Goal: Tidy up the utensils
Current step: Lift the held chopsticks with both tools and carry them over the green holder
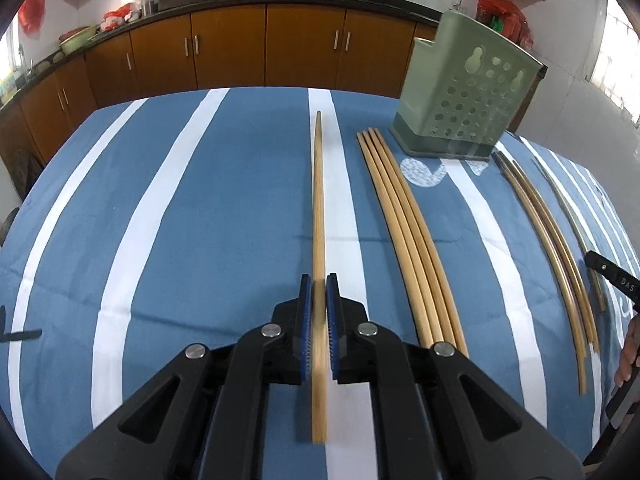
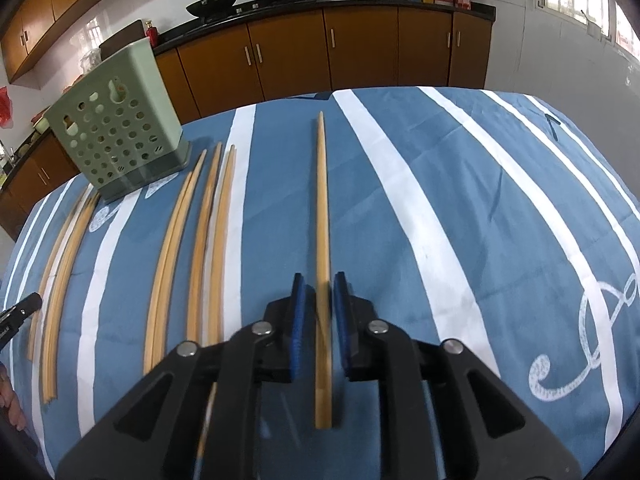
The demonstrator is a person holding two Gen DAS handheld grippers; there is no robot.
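Brown kitchen cabinets (image 1: 240, 48) back a table (image 1: 200, 200) under striped blue cloth, where a green holder (image 1: 464, 104) stands beside loose chopsticks (image 1: 408, 232), while each level hand-held gripper, left (image 1: 319, 292) and right (image 2: 319, 292), pinches one chopstick (image 1: 319, 200).

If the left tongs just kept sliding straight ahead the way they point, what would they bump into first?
Probably nothing on the table. The left tongs grip one chopstick pointing straight ahead over bare tablecloth. The green utensil holder and the loose chopsticks sit off to the right. Beyond lie the brown cabinets, though depth is unclear.
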